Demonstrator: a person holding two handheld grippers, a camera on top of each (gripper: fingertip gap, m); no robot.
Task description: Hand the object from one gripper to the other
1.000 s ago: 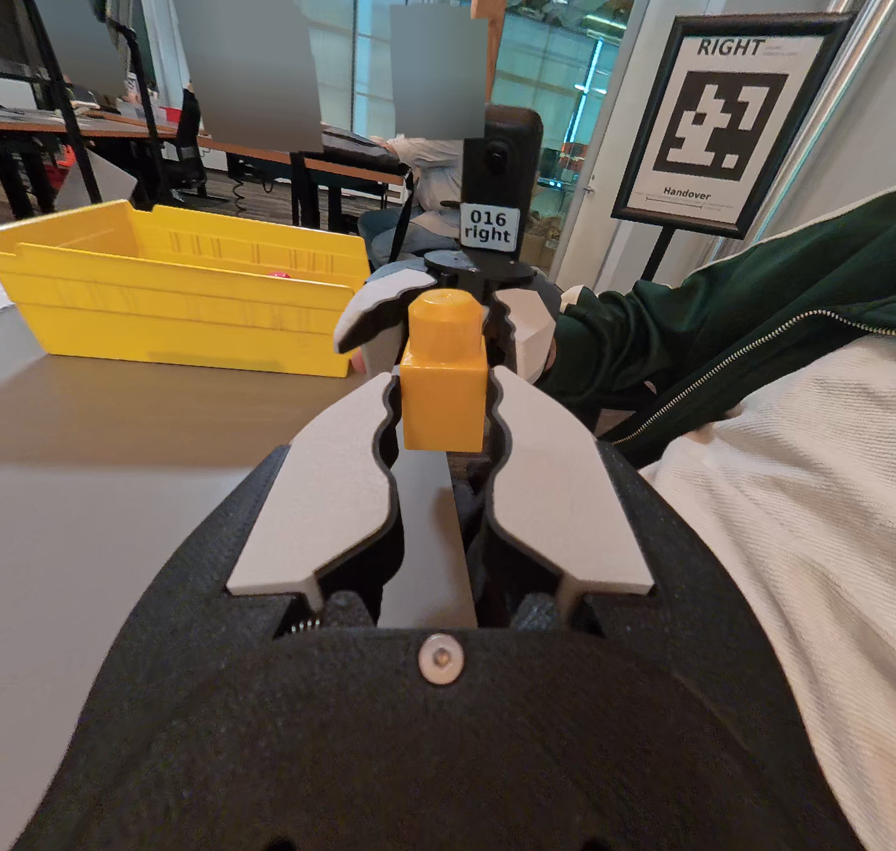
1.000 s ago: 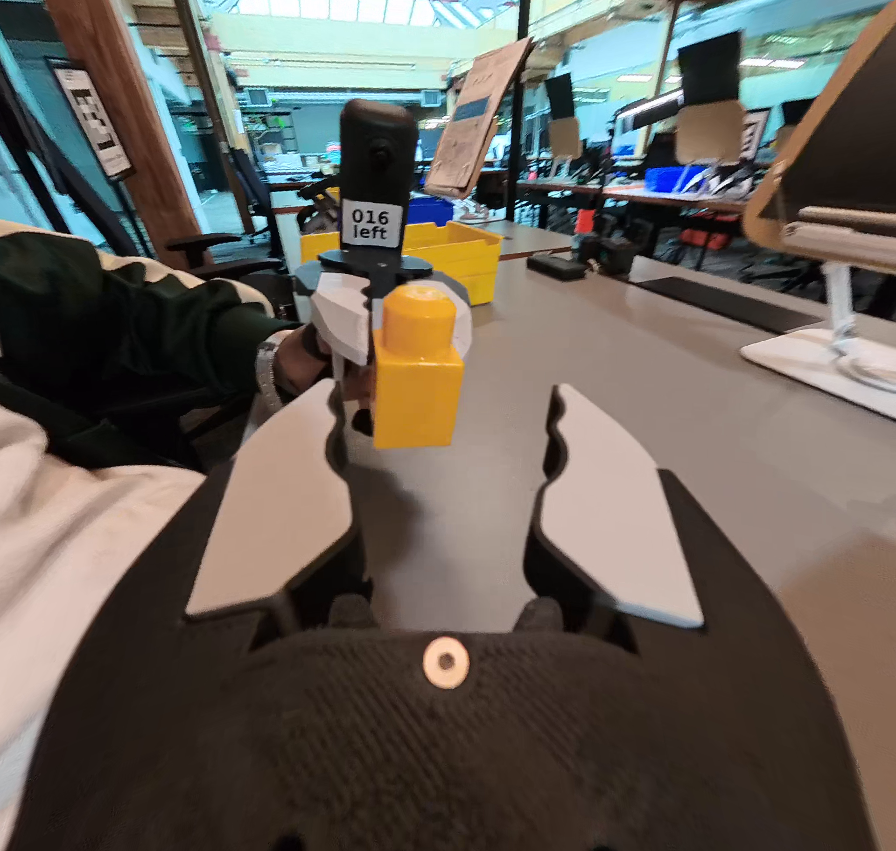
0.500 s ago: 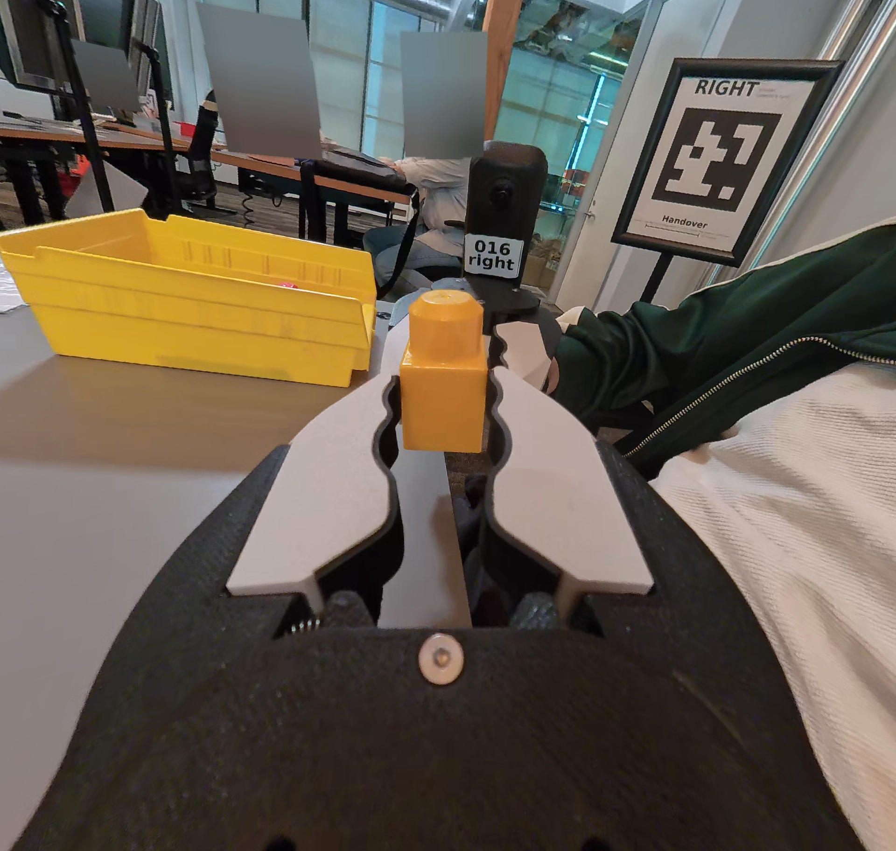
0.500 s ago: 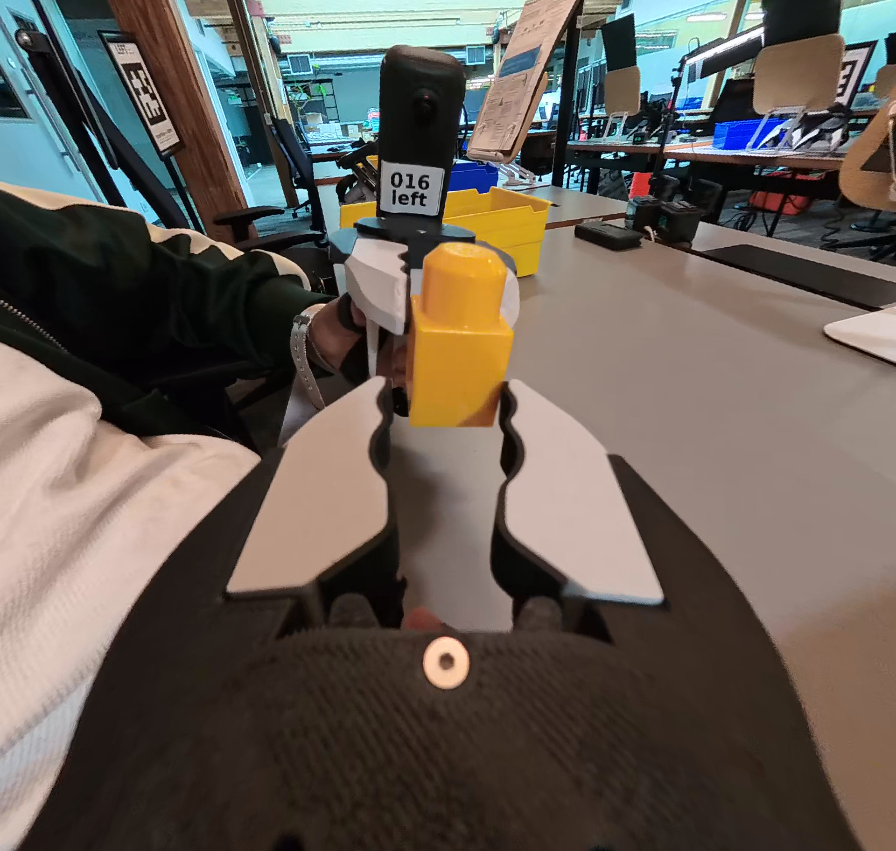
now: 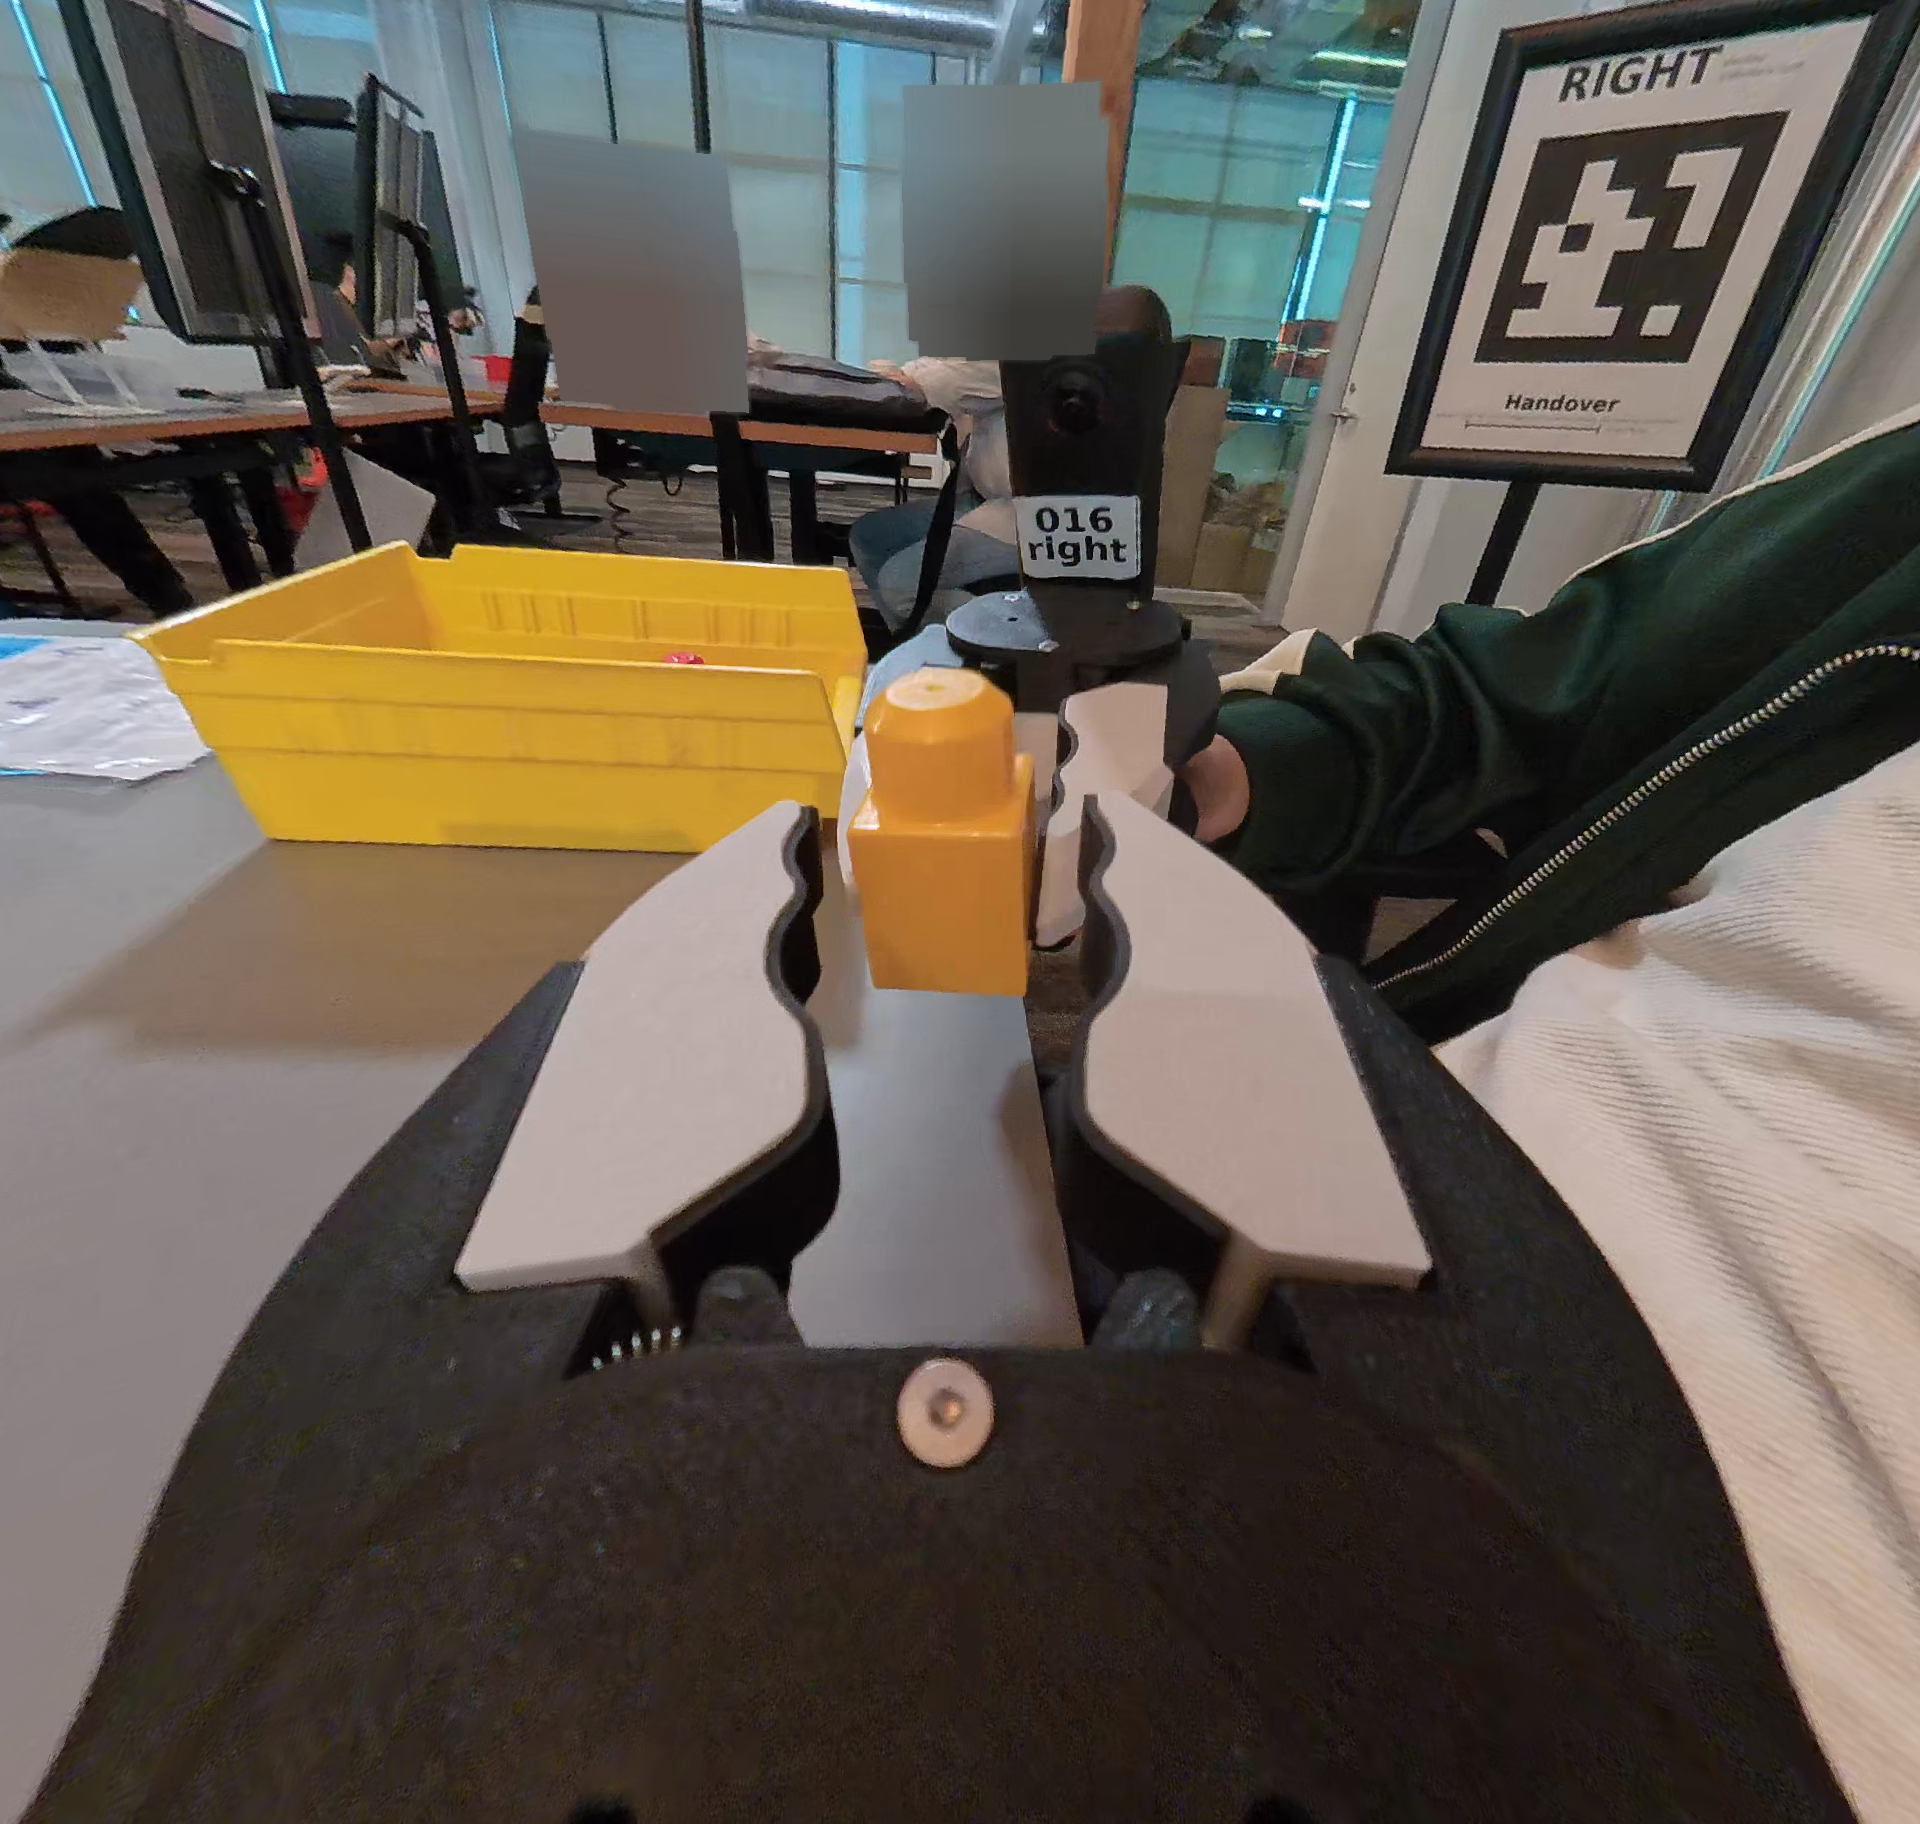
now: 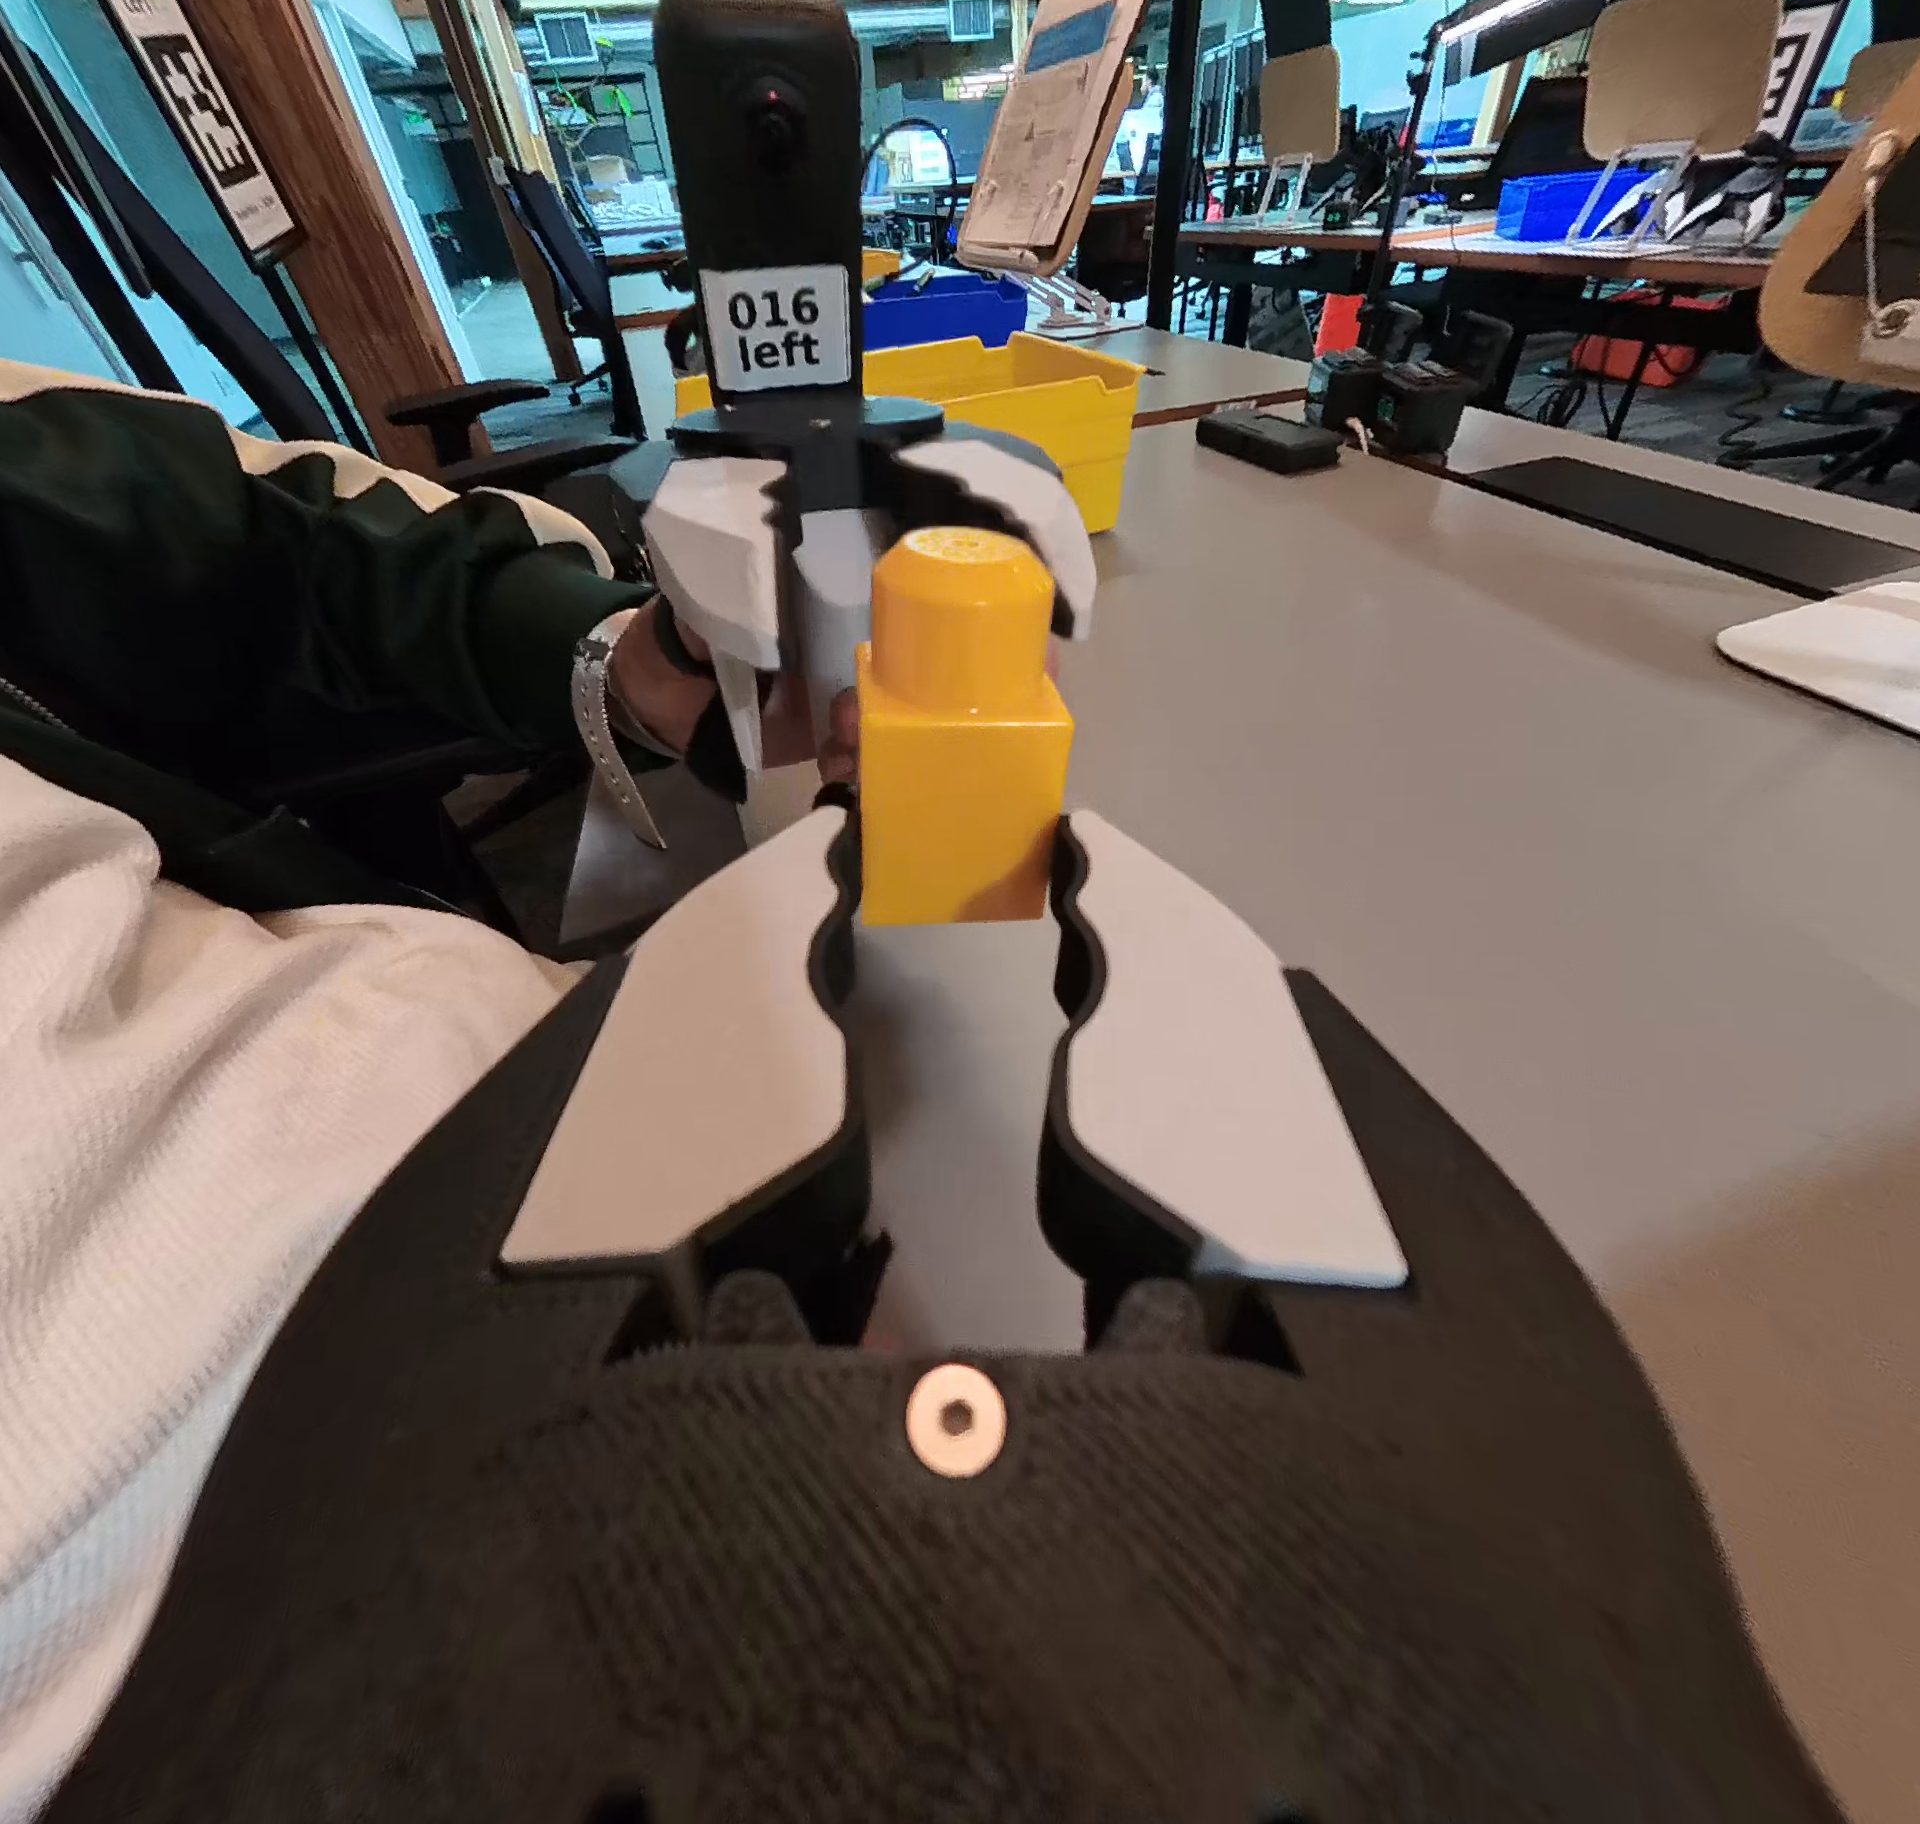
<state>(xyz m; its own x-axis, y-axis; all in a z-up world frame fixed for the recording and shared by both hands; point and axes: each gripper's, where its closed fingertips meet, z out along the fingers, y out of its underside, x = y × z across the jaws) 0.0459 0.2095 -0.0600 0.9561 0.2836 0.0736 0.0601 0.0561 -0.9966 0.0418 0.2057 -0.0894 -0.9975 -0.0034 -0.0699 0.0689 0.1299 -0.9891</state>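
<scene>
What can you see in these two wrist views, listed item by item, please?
block: one, yellow, upright, clamped in the right gripper
bins: two, yellow, on the table; one far left in the left wrist view, one behind the left gripper in the right wrist view
table: one, grey, under both grippers
signs: two, black-framed, on stands; one per view
monitors: black, background desks
sleeves: dark green, behind each gripper
left gripper: open, fingers either side of the block with gaps
right gripper: shut on the block
</scene>
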